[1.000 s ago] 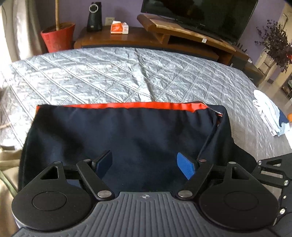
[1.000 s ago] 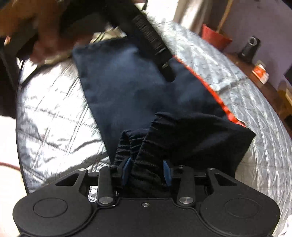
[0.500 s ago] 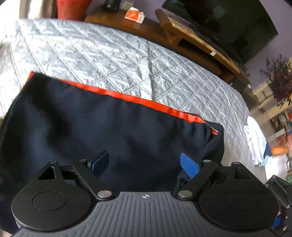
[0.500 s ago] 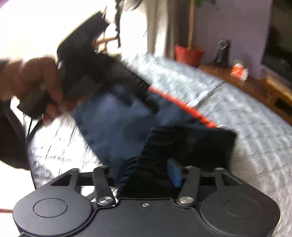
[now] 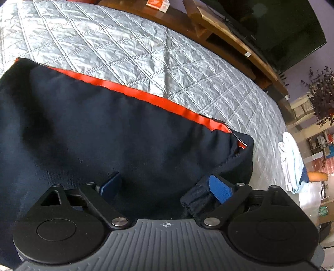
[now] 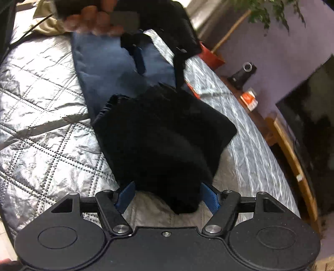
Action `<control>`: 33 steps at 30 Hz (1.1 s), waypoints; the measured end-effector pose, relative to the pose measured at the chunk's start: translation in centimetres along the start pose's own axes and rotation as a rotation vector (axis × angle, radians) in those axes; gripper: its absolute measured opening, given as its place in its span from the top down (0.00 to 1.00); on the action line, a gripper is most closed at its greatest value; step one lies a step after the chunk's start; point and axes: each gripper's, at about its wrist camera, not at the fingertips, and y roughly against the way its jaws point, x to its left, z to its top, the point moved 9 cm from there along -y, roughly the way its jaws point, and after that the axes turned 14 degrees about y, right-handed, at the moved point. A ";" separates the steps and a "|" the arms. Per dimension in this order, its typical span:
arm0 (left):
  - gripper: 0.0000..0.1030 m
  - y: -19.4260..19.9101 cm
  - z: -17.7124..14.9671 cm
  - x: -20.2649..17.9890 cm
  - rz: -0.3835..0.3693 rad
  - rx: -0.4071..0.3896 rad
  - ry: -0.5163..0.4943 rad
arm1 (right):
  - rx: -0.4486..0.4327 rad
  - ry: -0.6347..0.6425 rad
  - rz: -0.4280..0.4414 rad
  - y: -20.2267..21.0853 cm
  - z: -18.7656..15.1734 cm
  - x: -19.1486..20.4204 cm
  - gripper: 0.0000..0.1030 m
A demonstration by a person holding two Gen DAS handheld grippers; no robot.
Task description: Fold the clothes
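Observation:
A navy jacket point(image 5: 125, 135) with an orange inner strip point(image 5: 146, 98) lies flat on the grey quilted bed point(image 5: 146, 52). My left gripper point(image 5: 165, 183) hovers low over it, its jaws opening wide. A gathered cuff point(image 5: 194, 200) sits by the right finger, unpinched. In the right wrist view the jacket's dark folded-over part point(image 6: 162, 135) rests on the quilt point(image 6: 41, 125). Its near end lies between the spread pads of my right gripper point(image 6: 168, 192), which do not press it. A hand point(image 6: 94, 18) holds the left gripper point(image 6: 158, 62) farther back over the jacket.
A pile of white and blue clothes point(image 5: 290, 162) lies at the bed's right edge. Beyond the bed stand a wooden TV bench point(image 5: 229, 41) with a dark screen point(image 5: 281, 31), an orange box point(image 6: 248, 100) and a red plant pot point(image 6: 210, 56). Beige cloth point(image 6: 46, 27) lies at the far left.
My right gripper has let go of the bunched sleeve and its jaws now stand apart. The left gripper spread wider, rolled and dipped closer to the jacket.

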 end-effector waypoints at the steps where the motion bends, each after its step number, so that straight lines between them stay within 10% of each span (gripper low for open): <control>1: 0.08 -0.2 0.0 -0.1 0.000 0.004 0.004 | -0.005 -0.011 -0.015 -0.2 0.2 -0.2 0.33; 22: 0.05 -1.7 0.8 0.1 -0.101 0.068 0.228 | -0.071 -0.344 -0.115 -1.7 -0.4 -2.3 0.23; 33: 0.56 -2.3 0.2 -1.2 -0.089 0.073 0.146 | -0.072 -0.382 -0.119 -1.8 -0.3 -1.8 0.17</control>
